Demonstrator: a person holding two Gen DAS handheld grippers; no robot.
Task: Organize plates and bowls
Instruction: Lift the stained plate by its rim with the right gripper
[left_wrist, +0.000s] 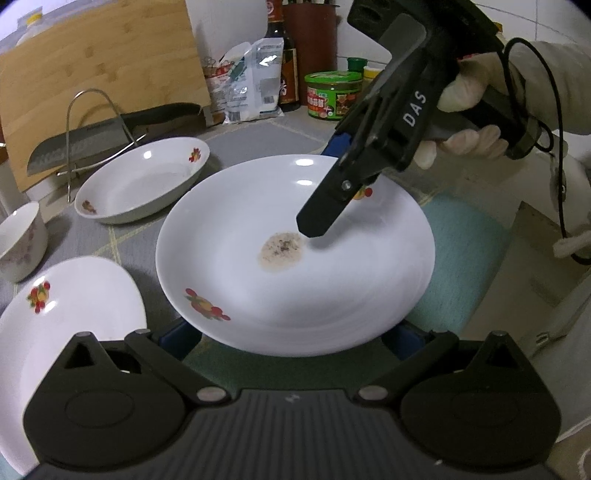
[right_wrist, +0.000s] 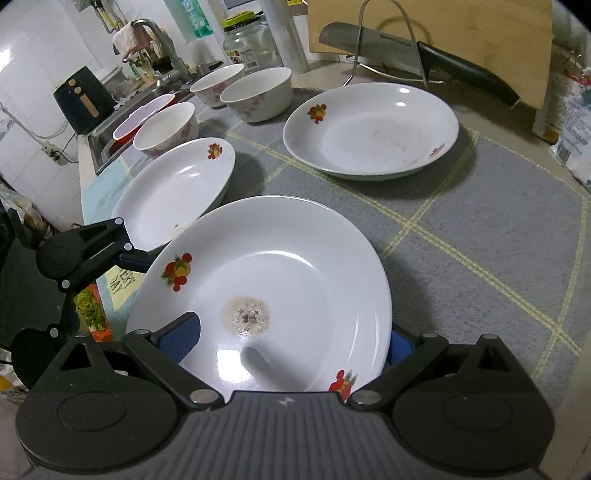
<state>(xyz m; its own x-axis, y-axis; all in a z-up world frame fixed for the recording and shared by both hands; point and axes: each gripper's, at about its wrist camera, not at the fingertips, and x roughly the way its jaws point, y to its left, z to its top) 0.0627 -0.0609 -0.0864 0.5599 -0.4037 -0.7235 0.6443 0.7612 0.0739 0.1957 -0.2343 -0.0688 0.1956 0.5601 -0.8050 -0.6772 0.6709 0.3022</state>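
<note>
A white plate with fruit prints and a brown food stain (left_wrist: 291, 254) fills the middle of the left wrist view and hangs above the mat. My right gripper (left_wrist: 332, 177) is shut on its far rim, one finger over the plate and a blue pad under it. The same plate (right_wrist: 266, 291) fills the right wrist view, with the rim between the pads (right_wrist: 181, 338). My left gripper (left_wrist: 291, 341) is open, its fingers spread wide beside the near rim. Two more fruit-print plates (right_wrist: 373, 129) (right_wrist: 177, 192) lie on the mat. Three flowered bowls (right_wrist: 256, 94) (right_wrist: 218, 83) (right_wrist: 168, 129) stand behind them.
A grey checked mat (right_wrist: 480, 236) covers the counter. A knife (right_wrist: 406, 55) rests on a wire rack against a wooden board (left_wrist: 96, 74). Bottles, bags and a green tub (left_wrist: 332, 96) line the wall. A sink (right_wrist: 118, 136) lies at the far left.
</note>
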